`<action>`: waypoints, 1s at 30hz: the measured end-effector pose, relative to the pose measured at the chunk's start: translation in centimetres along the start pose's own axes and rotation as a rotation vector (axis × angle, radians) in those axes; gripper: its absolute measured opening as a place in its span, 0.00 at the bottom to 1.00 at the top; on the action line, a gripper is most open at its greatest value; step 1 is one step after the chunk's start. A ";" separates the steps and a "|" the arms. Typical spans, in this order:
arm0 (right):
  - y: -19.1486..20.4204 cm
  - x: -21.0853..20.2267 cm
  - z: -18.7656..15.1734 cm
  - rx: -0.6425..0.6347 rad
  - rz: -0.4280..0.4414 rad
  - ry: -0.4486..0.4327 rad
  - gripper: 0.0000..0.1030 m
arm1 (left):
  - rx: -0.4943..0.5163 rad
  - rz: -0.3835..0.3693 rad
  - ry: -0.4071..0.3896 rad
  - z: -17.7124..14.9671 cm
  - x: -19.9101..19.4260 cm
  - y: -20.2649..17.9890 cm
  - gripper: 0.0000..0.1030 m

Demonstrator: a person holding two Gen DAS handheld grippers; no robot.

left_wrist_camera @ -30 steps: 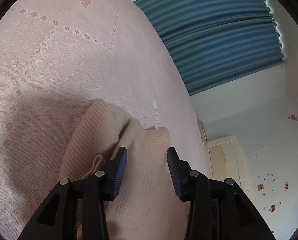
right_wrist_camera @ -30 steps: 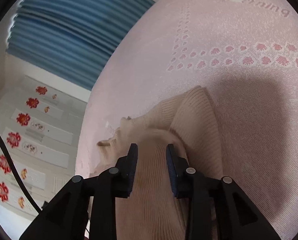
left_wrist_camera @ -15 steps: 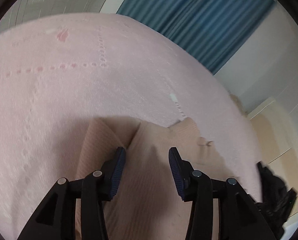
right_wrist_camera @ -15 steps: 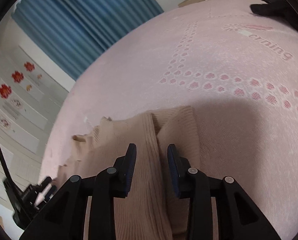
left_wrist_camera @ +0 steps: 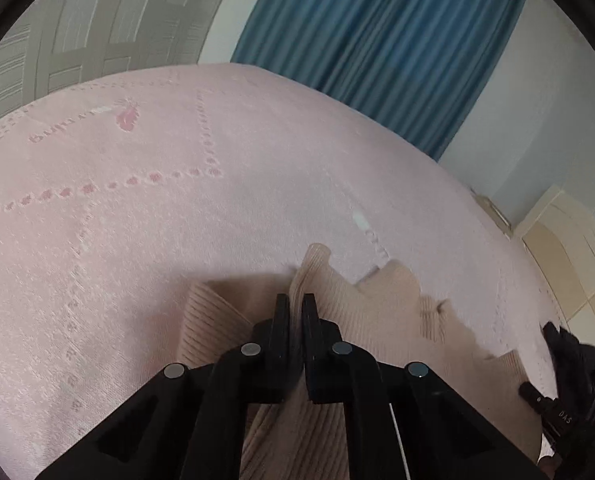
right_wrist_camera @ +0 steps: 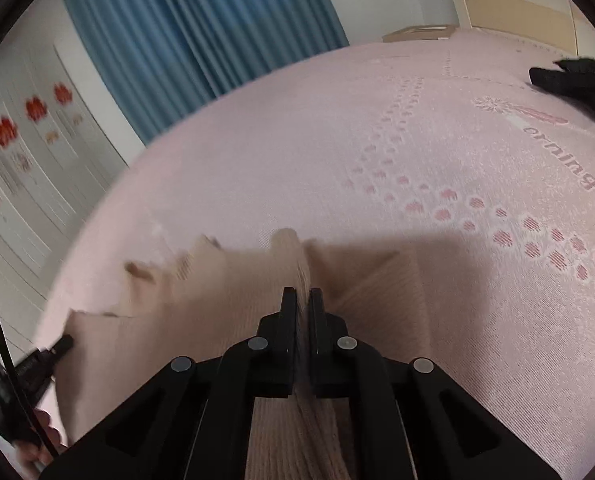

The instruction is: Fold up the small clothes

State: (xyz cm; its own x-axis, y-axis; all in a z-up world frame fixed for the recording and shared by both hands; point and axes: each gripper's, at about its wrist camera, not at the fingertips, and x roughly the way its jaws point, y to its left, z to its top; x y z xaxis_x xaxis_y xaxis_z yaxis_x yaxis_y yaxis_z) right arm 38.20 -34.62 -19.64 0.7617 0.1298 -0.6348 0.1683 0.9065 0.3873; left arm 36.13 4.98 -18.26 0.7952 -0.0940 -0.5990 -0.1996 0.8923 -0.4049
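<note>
Two hand-held grippers, both mine. Left hand-held gripper (left_wrist_camera: 296, 300): jaws just closed, pinching a raised ridge of the beige ribbed garment (left_wrist_camera: 393, 312). Right hand-held gripper (right_wrist_camera: 302, 294): jaws just closed, pinching another ridge of it. Garment lies on the pink patterned bed (left_wrist_camera: 217, 216), at 6 o'clock in both views. Blue curtain (left_wrist_camera: 381, 40) at 12 to 1 o'clock.

A beige ribbed-knit garment (left_wrist_camera: 377, 308) lies on a pale pink bed cover (left_wrist_camera: 177, 208) woven with rows of darker pink dots and lettering. The fingers (left_wrist_camera: 283, 320) are black. Blue pleated curtains (left_wrist_camera: 377, 40) hang upper right; red flower stickers (right_wrist_camera: 5, 130) dot the white wall.
</note>
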 end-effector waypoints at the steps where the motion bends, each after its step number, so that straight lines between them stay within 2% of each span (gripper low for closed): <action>1: -0.3 0.3 0.2 0.020 -0.002 0.011 0.05 | -0.011 0.008 0.001 0.1 0.1 0.2 0.07; 4: -1.3 2.3 -0.1 0.084 -0.036 0.080 0.05 | -0.059 0.020 0.059 -0.2 1.3 0.9 0.07; 6: -1.5 2.4 -0.1 0.101 -0.028 0.086 0.07 | -0.087 0.019 0.092 -0.3 1.9 1.2 0.08; 7: -1.5 2.2 0.0 0.105 -0.022 0.087 0.11 | -0.092 0.016 0.097 -0.3 1.8 1.2 0.11; 11: -1.9 1.0 -0.2 0.118 0.010 0.088 0.25 | -0.066 -0.022 0.109 -0.3 1.1 0.5 0.33; 14: -1.9 -0.4 -0.4 0.099 -0.011 0.063 0.30 | -0.005 0.000 0.084 -0.8 0.2 -0.3 0.38; 18: -1.1 -2.1 -1.1 0.020 -0.068 0.035 0.30 | 0.003 0.004 0.065 -1.5 -0.9 -0.3 0.39; 21: -0.8 -3.9 -1.5 -0.008 -0.055 0.009 0.30 | -0.009 -0.009 0.055 -2.0 -2.0 -0.1 0.39; 23: -0.4 -4.7 -1.8 -0.012 -0.028 0.001 0.35 | 0.003 -0.004 0.042 -2.3 -2.8 -0.1 0.39; 28: 0.9 -6.3 -3.1 -0.017 0.050 0.004 0.38 | -0.004 -0.009 0.006 -3.6 -5.6 0.2 0.40; 30: 1.3 -7.0 -4.3 -0.005 0.109 0.024 0.39 | -0.021 -0.020 -0.002 -4.2 -6.8 0.5 0.42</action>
State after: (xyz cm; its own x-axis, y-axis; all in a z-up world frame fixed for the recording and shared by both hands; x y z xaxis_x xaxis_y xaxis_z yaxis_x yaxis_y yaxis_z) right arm 30.37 -32.61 -17.60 0.7602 0.2373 -0.6049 0.0821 0.8884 0.4516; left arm 28.22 4.23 -17.36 0.8004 -0.1110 -0.5890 -0.1952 0.8809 -0.4313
